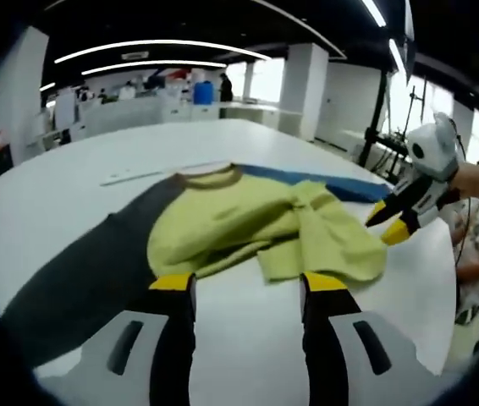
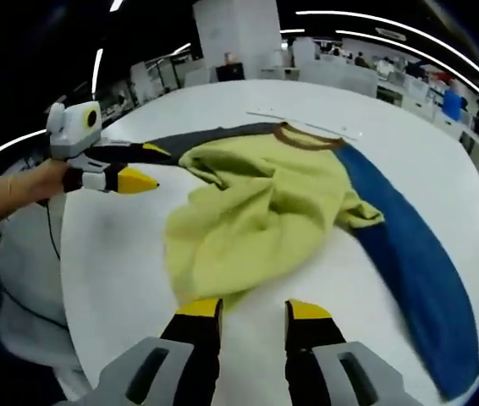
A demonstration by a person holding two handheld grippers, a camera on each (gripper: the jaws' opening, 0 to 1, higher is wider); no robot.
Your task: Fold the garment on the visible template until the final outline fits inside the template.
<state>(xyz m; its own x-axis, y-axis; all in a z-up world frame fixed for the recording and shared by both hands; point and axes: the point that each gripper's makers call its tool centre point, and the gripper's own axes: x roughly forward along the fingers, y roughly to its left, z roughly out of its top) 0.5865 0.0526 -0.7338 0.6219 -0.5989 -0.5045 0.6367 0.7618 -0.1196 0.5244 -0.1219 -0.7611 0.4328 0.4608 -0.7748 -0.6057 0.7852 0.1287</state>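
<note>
Item: yellow-green garment (image 2: pixel 256 216), bunched mid-frame on the white worktop (image 2: pixel 112 279) over a grey-and-blue template (image 2: pixel 409 245), part-folded by my reckoning; my left gripper (image 1: pixel 246 288) and right gripper (image 2: pixel 252 311) hover released at its near hem, likely ready for a fold.

A yellow-green garment (image 2: pixel 256 216) with a brown collar (image 2: pixel 307 138) lies crumpled on the white surface (image 2: pixel 121 254), its neck pointing away from the camera, with a dark grey panel (image 2: pixel 197 135) showing past its left edge and a long blue panel (image 2: pixel 409 262) running along its right side. The right tool (image 2: pixel 252 311) hangs just short of the garment's near hem, its yellow-tipped jaws a little apart with nothing between them. The left tool (image 2: pixel 138 179), held by a hand (image 2: pixel 28 190), reaches in from the left with its tips close together, just beside the garment's left edge.
</note>
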